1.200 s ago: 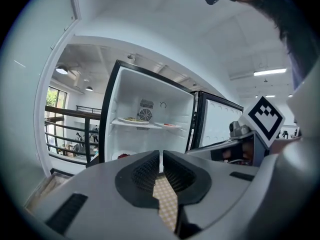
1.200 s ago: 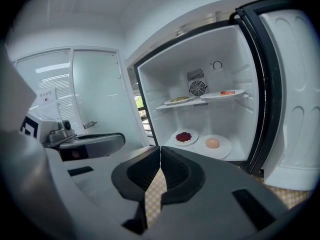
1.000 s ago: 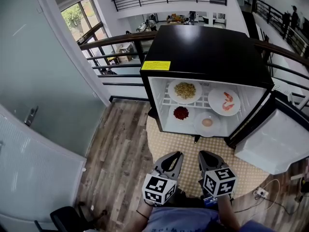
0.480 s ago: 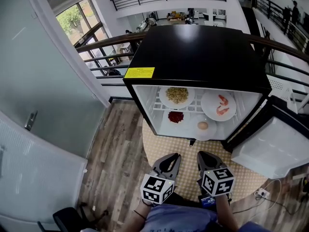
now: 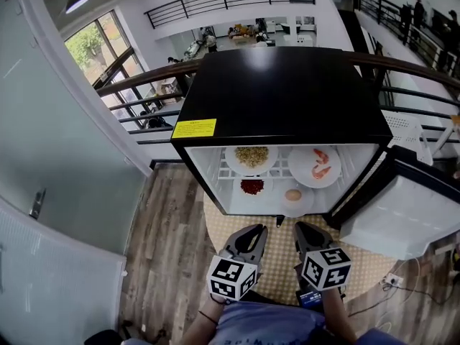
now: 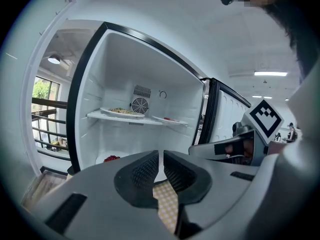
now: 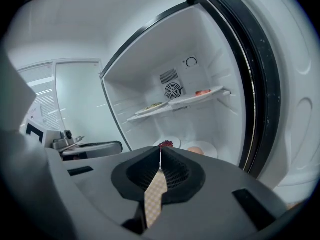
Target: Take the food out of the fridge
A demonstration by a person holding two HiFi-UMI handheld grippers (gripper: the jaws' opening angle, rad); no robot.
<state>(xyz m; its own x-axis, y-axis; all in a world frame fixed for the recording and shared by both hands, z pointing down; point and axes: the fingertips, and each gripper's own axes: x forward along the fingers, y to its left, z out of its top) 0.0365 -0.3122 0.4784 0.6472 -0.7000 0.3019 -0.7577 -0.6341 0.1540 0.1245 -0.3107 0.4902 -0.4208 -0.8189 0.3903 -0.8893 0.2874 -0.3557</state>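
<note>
A black mini fridge stands open, its door swung out to the right. On its wire shelf are a plate of noodles and a plate of shrimp. On the fridge floor lie a plate of red food and a plate with a pale bun. My left gripper and right gripper hover side by side in front of the opening, short of it, both shut and empty. The left gripper view shows the noodles and the red food. The right gripper view shows the bun.
A beige patterned mat lies under the fridge on the wood floor. A dark railing runs behind the fridge. A frosted glass wall closes the left side. A power strip with cables lies at the right.
The view and both grippers have moved nearer to the fridge, which now sits more to the left and looks larger. Both grippers stay shut and empty.
</note>
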